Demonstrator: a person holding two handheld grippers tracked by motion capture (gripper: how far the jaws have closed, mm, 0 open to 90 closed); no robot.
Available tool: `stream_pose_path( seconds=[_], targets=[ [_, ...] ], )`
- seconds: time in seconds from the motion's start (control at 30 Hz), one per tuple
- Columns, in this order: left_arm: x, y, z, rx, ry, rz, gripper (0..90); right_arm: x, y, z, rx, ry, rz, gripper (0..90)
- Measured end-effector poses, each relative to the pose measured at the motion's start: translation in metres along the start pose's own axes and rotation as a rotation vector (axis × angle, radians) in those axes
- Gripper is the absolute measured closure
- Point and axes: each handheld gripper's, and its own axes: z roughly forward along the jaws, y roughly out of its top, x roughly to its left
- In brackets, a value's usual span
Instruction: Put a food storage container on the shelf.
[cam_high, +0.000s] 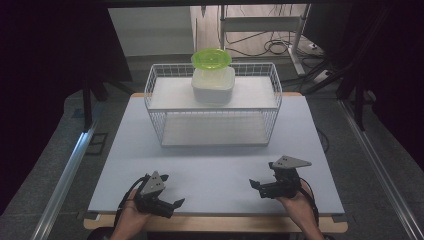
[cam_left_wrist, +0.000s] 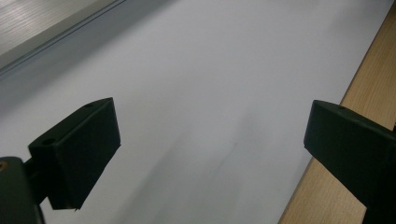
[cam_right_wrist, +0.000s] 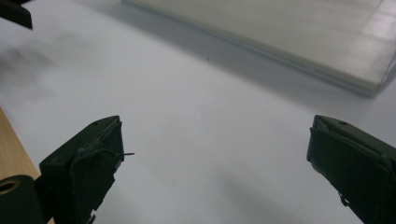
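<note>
Grippers wait near the table's (cam_high: 215, 165) front edge, left gripper (cam_high: 169, 205) and right gripper (cam_high: 258, 187) both with jaws apart, empty, probably ready for the containers (cam_high: 213, 75) on the wire rack (cam_high: 160, 95) at the far edge.

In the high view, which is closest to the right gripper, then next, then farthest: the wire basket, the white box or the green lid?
1. Wire basket, mid-table, ahead and left of the right gripper.
2. White box, on the basket's top shelf.
3. Green lid, at the back, resting on the box.
</note>
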Motion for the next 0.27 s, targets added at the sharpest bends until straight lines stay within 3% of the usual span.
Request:
stream_pose_path(
  seconds=[0.27],
  targets=[
    [0.001, -0.0002, -0.0002, -0.006, 0.003, 0.004, 3.1, -0.0048, -0.0123, 0.0055, 0.066, -0.018, 0.019, 4.2]
  ],
)
